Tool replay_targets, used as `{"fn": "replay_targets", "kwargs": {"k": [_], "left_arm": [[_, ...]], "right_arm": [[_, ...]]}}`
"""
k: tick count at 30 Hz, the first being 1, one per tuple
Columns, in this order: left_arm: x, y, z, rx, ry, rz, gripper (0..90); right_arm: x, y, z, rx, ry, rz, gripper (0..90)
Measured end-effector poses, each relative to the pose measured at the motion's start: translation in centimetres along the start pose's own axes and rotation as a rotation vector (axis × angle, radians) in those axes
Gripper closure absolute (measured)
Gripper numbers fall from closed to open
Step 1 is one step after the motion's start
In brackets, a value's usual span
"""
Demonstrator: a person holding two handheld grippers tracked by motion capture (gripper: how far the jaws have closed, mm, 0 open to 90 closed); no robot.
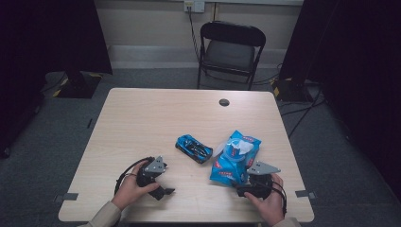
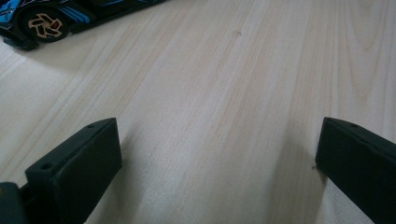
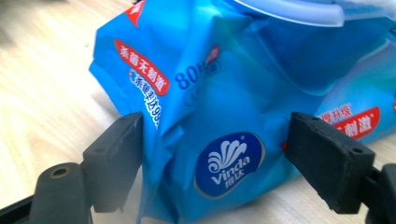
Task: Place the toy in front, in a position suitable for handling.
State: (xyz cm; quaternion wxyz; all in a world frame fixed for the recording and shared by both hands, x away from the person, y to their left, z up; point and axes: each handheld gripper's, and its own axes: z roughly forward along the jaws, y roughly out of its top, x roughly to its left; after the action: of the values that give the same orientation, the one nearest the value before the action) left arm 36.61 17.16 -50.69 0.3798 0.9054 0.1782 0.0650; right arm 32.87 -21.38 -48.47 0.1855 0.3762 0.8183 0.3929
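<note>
A blue wipes pack (image 1: 235,163) with a clear plastic lid lies on the right side of the pale wooden table (image 1: 151,118). My right gripper (image 1: 242,183) is at the pack's near end. In the right gripper view both black pads press the creased sides of the pack (image 3: 224,93), so my right gripper (image 3: 215,154) is shut on it. A blue and black toy car (image 1: 194,148) sits at the table's middle, left of the pack. My left gripper (image 1: 165,179) rests near the front left. Its jaws stand wide over bare wood, my left gripper (image 2: 217,154) open, with the car (image 2: 42,18) farther off.
A black folding chair (image 1: 230,49) stands behind the table's far edge. A round cable hole (image 1: 224,102) sits near that edge. Dark curtains hang at both sides, and cables lie on the grey floor to the right.
</note>
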Motion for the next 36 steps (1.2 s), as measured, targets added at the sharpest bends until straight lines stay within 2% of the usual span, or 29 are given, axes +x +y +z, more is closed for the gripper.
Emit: {"fn": "replay_targets", "kwargs": {"k": [23,32,36], "left_arm": [[0.1,0.0,0.0,-0.001,-0.005,0.004,0.0],[0.1,0.0,0.0,0.000,-0.007,0.006,0.0],[0.1,0.0,0.0,0.000,-0.008,0.008,0.0]], "right_arm": [[-1.7,0.9,1.6,-0.004,-0.031,0.046,18.9],[-3.4,1.4,2.4,-0.010,-0.060,0.075,22.8],[-4.7,1.8,3.2,-0.018,-0.073,0.098,22.6]]}}
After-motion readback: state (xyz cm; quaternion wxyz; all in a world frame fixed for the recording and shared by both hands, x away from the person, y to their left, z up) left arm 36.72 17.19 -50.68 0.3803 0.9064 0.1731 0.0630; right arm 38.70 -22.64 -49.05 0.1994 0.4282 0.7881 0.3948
